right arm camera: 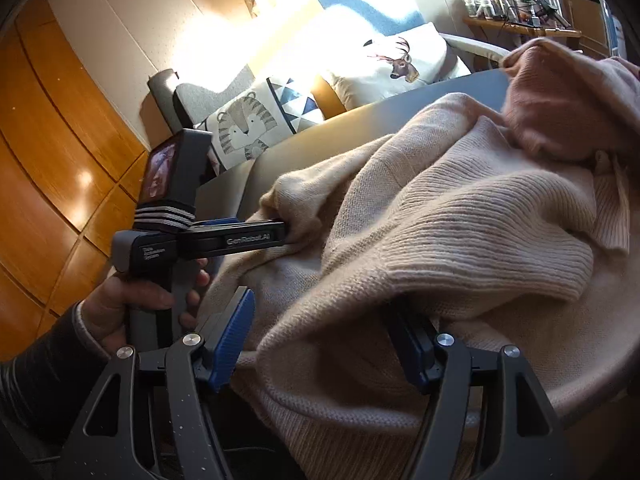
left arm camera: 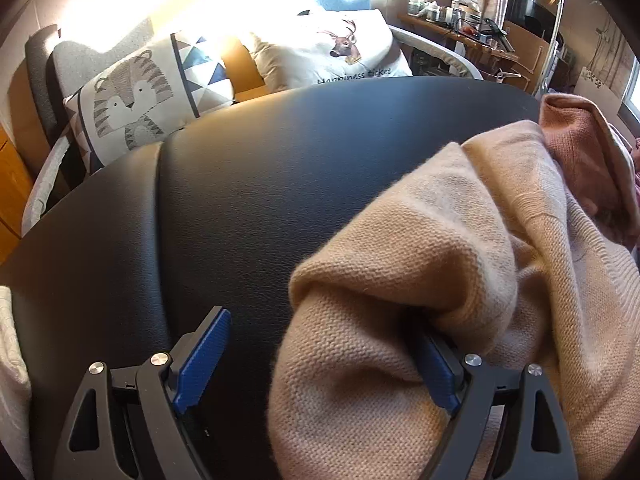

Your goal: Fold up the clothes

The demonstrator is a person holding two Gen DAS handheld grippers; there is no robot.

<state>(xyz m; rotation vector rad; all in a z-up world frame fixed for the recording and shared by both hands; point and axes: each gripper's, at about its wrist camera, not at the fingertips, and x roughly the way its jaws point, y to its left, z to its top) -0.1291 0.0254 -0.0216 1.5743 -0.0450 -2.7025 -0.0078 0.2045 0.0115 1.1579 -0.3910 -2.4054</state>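
The right gripper [right arm camera: 320,340] stands with its jaws apart over a beige sweater [right arm camera: 420,232], knit between the blue pads but not pinched. To the left, a hand [right arm camera: 132,300] holds the left gripper [right arm camera: 276,232], whose tip is buried in a fold of the sweater; its jaws cannot be made out. A pink garment [right arm camera: 560,100] lies past the sweater on the table [right arm camera: 320,136]. Behind sit a tiger cushion [right arm camera: 244,128] and a deer cushion [right arm camera: 396,64].
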